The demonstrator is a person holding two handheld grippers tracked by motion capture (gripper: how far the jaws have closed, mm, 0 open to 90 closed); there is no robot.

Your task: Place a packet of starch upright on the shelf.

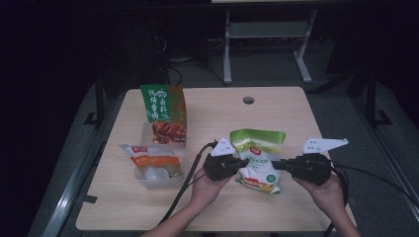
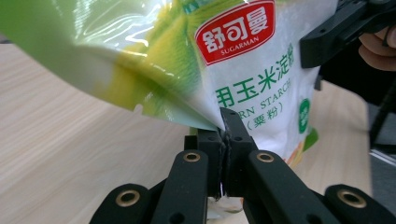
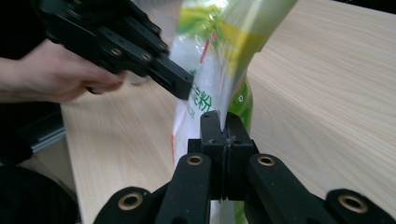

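Both grippers pinching the same bag, one per side edge.

High view: left gripper [image 1: 240, 163] clamped on the left edge of a white-and-green plastic pouch of corn starch with a red logo patch [image 1: 257, 158]; right gripper [image 1: 277, 164] clamped on its right edge. Pouch sits at the near-centre of the light wooden table [image 1: 286, 113], top end toward the far side, bottom end resting on the tabletop. Left hand [image 1: 210, 183] and right hand [image 1: 326, 190] hold the tools from the near edge. Left of the pouch, well apart: a green-and-orange snack bag [image 1: 164, 113] toward the far left, and a clear packet with an orange label [image 1: 154, 163] nearer, just below it.

Left gripper view: jaws pressed together on the pouch [image 2: 243, 70] edge, film caught between the tips. Right gripper [image 2: 322, 37] at upper right, on the pouch's other edge.

Right gripper view: jaws pressed together on the thin pouch [image 3: 215, 70] edge. Left gripper [image 3: 180, 86] bites the opposite edge, left hand [image 3: 56, 74] behind it.
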